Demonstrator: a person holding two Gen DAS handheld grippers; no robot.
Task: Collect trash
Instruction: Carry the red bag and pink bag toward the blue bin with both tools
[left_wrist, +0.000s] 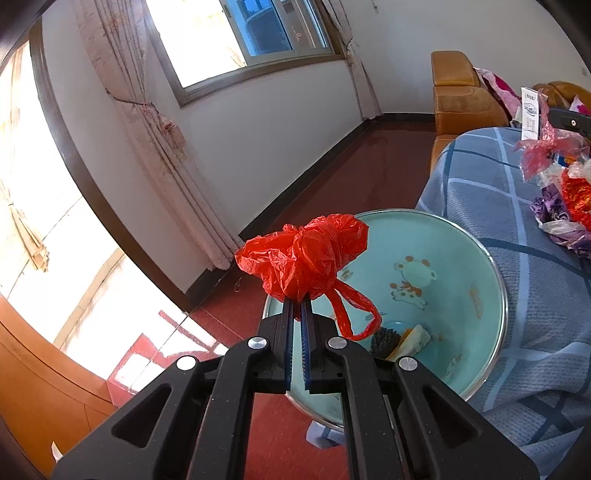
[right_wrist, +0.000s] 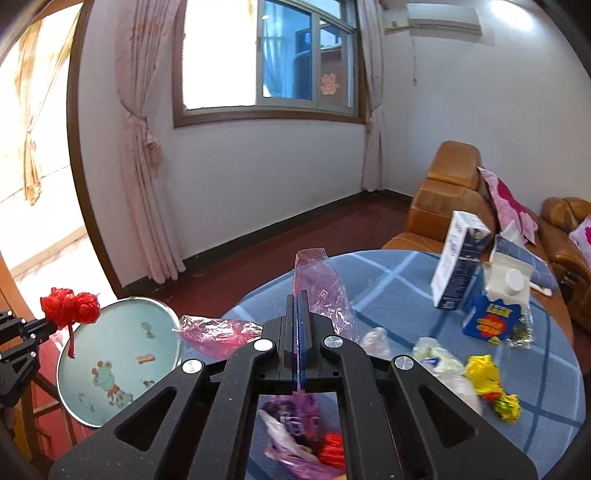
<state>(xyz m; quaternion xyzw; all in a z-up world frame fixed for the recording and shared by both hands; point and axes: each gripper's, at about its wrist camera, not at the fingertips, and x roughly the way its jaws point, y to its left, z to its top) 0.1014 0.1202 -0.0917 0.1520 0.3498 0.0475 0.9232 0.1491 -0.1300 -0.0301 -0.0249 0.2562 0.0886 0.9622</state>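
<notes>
Left wrist view: a crumpled red plastic bag (left_wrist: 303, 254), knotted with a loose loop trailing toward 5 o'clock, is pinched tight in the left gripper (left_wrist: 298, 295) above the teal basin (left_wrist: 476, 258). Right wrist view: the right gripper (right_wrist: 298, 295) is clamped on a clear pink plastic wrapper (right_wrist: 317, 284), over the blue checked tablecloth (right_wrist: 391, 288).

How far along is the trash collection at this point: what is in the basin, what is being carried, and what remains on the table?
Done: a few scraps already lie in the teal basin.

In hand: the left gripper is shut on a crumpled red bag above the basin; the right gripper is shut on pink plastic film.

Left: two cartons, yellow wrappers and other wrappers on the blue checked tablecloth.
</notes>
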